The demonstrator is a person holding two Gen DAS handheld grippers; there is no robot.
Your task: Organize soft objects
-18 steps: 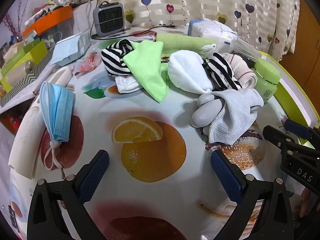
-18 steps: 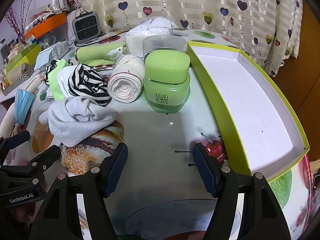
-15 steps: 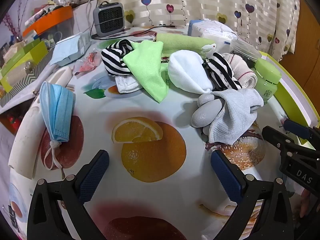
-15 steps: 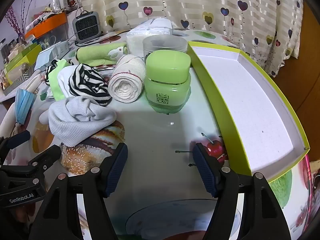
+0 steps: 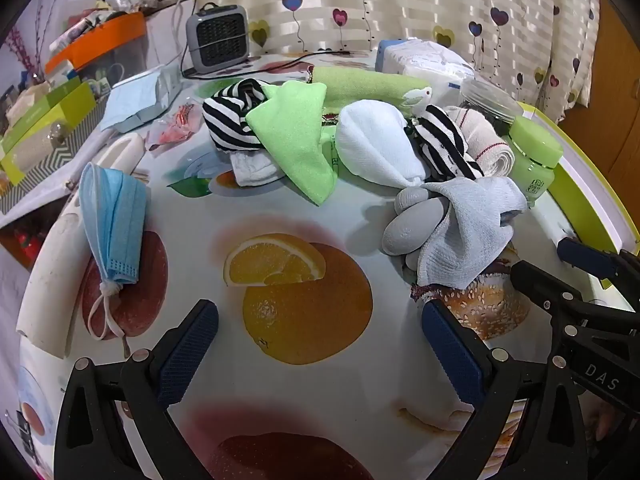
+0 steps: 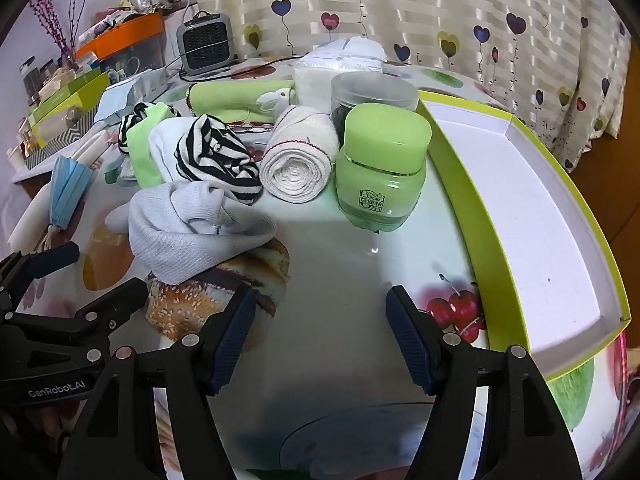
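Note:
A heap of soft things lies mid-table: a grey glove [image 5: 460, 228] [image 6: 192, 232], a white cloth [image 5: 376, 148], striped black-and-white fabric [image 5: 232, 120] [image 6: 216, 156], a bright green cloth [image 5: 296, 136], a rolled cream towel [image 6: 298, 160] and a folded green towel [image 5: 368, 84] [image 6: 240, 100]. A blue face mask [image 5: 114, 220] lies apart at the left. My left gripper [image 5: 320, 344] hovers open over the orange print, nothing between its fingers. My right gripper [image 6: 320, 336] is open too, over bare tablecloth right of the glove.
A green-rimmed white tray [image 6: 532, 220] lies along the right side. A green jar [image 6: 380, 168] and a clear lidded jar [image 6: 372, 96] stand beside it. At the back are a grey heater [image 5: 218, 38], a tissue pack [image 5: 424, 62] and boxes [image 5: 44, 120] at the left.

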